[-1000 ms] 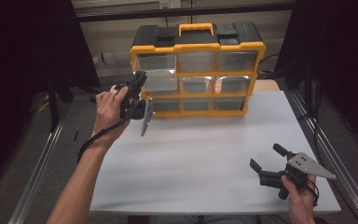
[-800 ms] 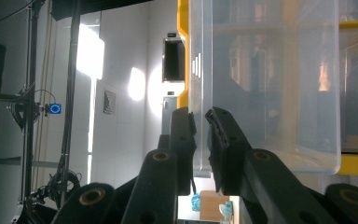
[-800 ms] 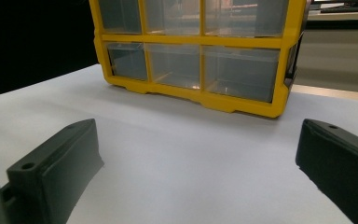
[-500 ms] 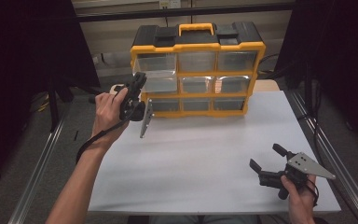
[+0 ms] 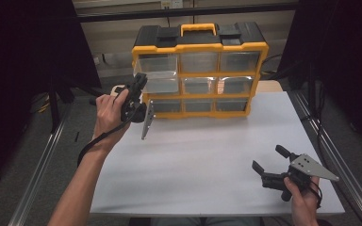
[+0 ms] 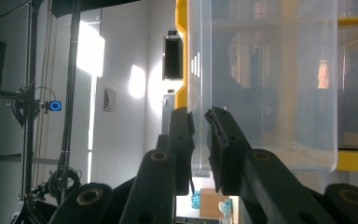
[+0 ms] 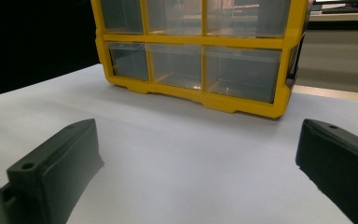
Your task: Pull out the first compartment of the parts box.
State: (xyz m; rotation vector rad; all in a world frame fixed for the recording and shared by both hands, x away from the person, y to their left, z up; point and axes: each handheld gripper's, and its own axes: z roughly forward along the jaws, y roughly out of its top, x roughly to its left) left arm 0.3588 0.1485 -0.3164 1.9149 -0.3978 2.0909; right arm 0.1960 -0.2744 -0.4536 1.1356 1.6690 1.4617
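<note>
Now your left gripper [image 6: 199,135] pinches the front wall of the clear drawer [image 5: 160,75], pulled out from the yellow organizer [image 5: 200,70]; your right gripper [image 5: 269,162] rests spread wide, well apart.

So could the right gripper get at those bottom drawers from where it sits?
Probably yes. The right gripper rests open on the table, with bare tabletop between it and the bottom drawers; the left gripper is busy at the top-left drawer.

We see glossy yellow plastic on the organizer frame [image 5: 200,73] w/ clear smooth plastic drawers [image 5: 161,74]; matt white tabletop [image 5: 217,155], matt black gripper jaws, grey metal plate [image 5: 313,165].
</note>
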